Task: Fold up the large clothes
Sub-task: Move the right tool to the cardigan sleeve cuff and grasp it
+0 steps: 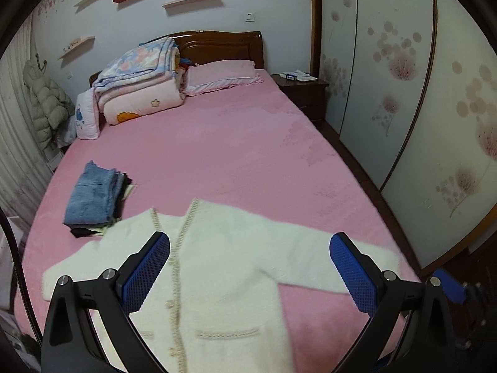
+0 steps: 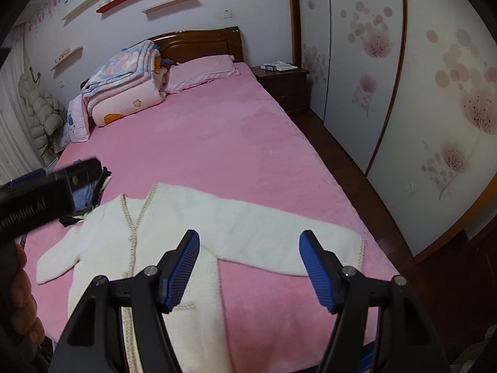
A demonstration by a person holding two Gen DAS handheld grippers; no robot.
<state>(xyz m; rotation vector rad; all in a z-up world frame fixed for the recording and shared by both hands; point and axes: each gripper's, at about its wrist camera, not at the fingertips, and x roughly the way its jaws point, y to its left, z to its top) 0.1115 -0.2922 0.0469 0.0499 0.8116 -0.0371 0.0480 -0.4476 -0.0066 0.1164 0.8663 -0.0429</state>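
While lying spread flat on the pink bedsheet (image 1: pixel 248 143), the fluffy white button-front cardigan (image 1: pixel 223 264) is sitting beneath both tongs, left gripper (image 1: pixel 250 269) and right gripper (image 2: pixel 250 269) gaping apart, clamping nothing.

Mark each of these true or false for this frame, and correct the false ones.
1. The white cardigan lies spread flat on the pink bed. True.
2. The right gripper is clamped on a sleeve. False: its jaws stand open with nothing between them.
3. Folded jeans top a stack of folded clothes beside the cardigan's collar. True.
4. The left gripper holds the cardigan's hem. False: it is open and empty above the garment.
5. The pillow sits at the foot of the bed. False: it lies by the headboard, next to the folded quilts.
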